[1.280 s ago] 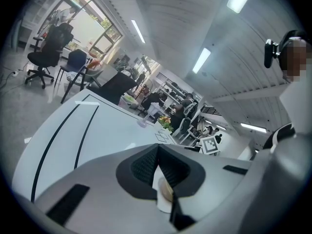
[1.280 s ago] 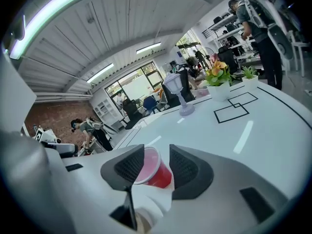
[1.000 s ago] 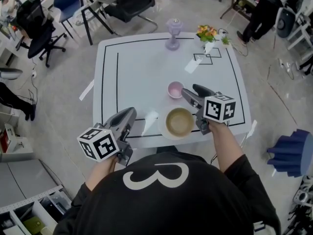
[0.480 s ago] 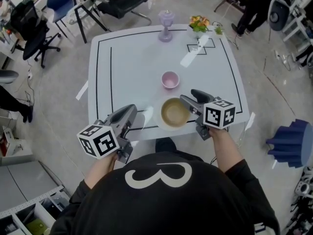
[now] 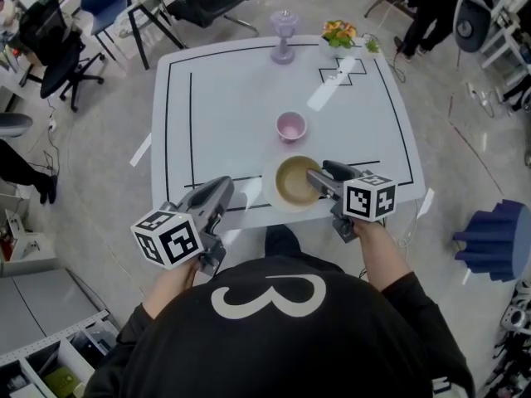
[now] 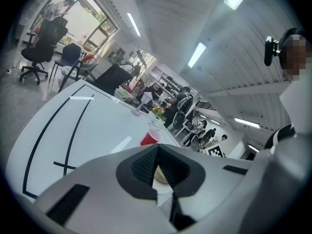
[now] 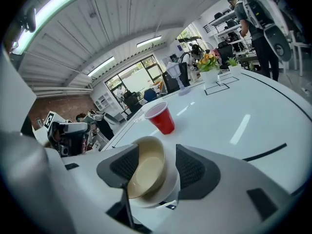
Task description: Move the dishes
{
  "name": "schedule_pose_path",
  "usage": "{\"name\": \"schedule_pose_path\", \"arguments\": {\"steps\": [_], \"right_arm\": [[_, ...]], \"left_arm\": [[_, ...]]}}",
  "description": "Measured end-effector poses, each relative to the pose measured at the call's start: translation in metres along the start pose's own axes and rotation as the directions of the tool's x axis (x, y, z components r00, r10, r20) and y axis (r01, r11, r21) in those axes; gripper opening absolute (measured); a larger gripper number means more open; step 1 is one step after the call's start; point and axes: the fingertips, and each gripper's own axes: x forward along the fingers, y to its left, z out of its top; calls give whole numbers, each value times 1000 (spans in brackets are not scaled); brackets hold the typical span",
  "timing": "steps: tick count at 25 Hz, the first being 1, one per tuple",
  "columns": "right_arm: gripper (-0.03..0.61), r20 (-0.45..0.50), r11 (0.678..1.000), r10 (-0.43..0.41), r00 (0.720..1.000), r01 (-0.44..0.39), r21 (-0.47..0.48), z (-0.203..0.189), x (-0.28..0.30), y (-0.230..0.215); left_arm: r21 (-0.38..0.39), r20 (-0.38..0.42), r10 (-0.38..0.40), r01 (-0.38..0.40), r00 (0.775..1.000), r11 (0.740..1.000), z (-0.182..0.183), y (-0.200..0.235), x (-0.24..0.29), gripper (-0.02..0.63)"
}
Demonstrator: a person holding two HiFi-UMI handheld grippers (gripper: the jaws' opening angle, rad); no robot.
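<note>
Looking down from the head view, the tan bowl (image 5: 299, 181) sits at the near edge of the white table (image 5: 224, 106), with the red cup (image 5: 290, 127) just beyond it. The right gripper (image 5: 319, 175) is at the bowl's right rim and the left gripper (image 5: 220, 191) hangs over the near-left edge. Left gripper view: jaws pressed together, holding nothing. Right gripper view: jaws spread wide with the bowl's rim between them, not clamped.
</note>
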Motion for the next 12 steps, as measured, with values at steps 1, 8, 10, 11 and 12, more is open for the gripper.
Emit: {"name": "schedule_pose_path", "arguments": {"steps": [1, 8, 10, 11, 12], "right_arm": [[240, -7, 1000, -2, 1000, 2, 1, -3, 1, 0], [180, -27, 999, -34, 999, 35, 25, -16, 4, -2], [155, -27, 998, -49, 998, 50, 27, -19, 4, -4], [141, -24, 998, -54, 998, 55, 28, -19, 4, -4], [124, -19, 998, -59, 998, 59, 28, -18, 4, -4]], "left_arm": [[-2, 0, 3, -3, 1000, 1000, -1, 1, -2, 3], [-9, 0, 6, -6, 1000, 1000, -9, 3, -8, 3], [-9, -1, 6, -6, 1000, 1000, -10, 3, -9, 3], [-8, -2, 6, -6, 1000, 1000, -10, 3, -10, 3], [-8, -3, 6, -6, 1000, 1000, -10, 4, -10, 3]]}}
